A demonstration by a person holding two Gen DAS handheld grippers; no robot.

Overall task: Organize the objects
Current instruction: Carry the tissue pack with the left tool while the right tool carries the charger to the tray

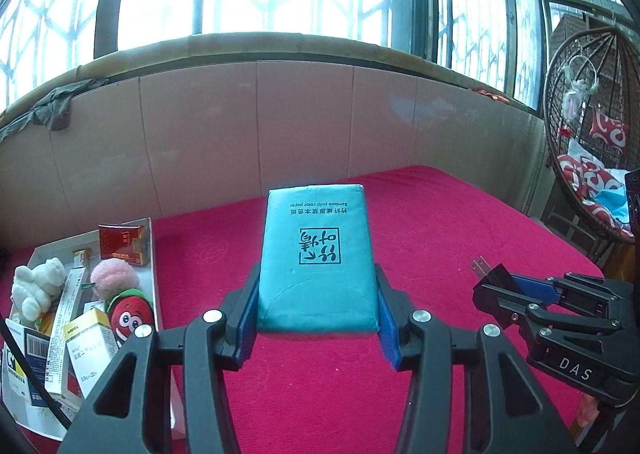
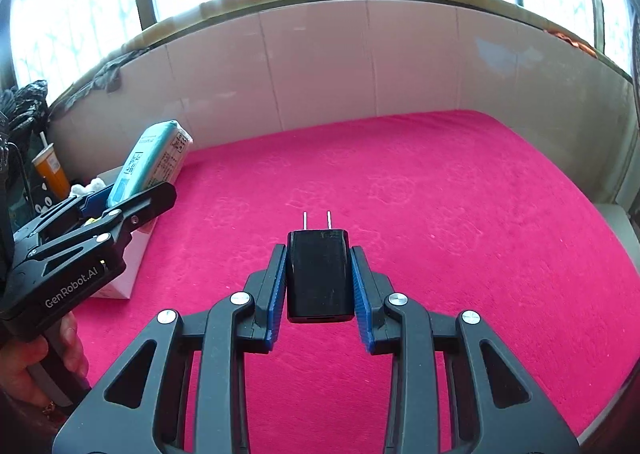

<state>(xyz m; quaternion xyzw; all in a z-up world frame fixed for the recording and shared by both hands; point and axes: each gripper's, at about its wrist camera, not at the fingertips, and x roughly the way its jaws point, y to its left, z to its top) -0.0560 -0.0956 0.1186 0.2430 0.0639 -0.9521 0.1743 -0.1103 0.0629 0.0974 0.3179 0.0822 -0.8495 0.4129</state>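
Tissue pack (image 1: 316,258), teal with dark printed characters, sits clamped between the blue pads of the left hand-held gripper (image 1: 316,294), its long side running forward past the fingertips and lifted clear of the pink-red cover (image 1: 440,221) below. The right wrist view shows the same pack (image 2: 154,159) from the side, tilted upward out of the left hand-held gripper (image 2: 120,197), whose handle is wrapped by a hand (image 2: 44,358).

The right hand-held gripper (image 2: 320,274) is closed narrowly on a black plug adapter (image 2: 320,274), the pads pressing its two sides, its two metal prongs pointing forward beyond the fingertips, held above the cover (image 2: 440,193). From the left wrist view, this right hand-held gripper (image 1: 496,282) appears to the right of the left one, with the adapter (image 1: 494,274) sticking out of its tip.

To the left of the left hand-held gripper lies a white open box (image 1: 150,254) on the cover, crowded with things: a red cigarette pack (image 1: 124,246) at its far end, a white plush toy (image 1: 36,286), a pink pompom (image 1: 114,276), a red strawberry plush with a face (image 1: 130,316), and several medicine cartons (image 1: 86,342) nearer the camera. In the right wrist view the box's white side (image 2: 124,278) shows just behind the left hand-held gripper, and an orange cup with a straw (image 2: 50,169) stands farther left. A tiled wall (image 2: 320,65) under windows runs beyond the far edge of the cover.
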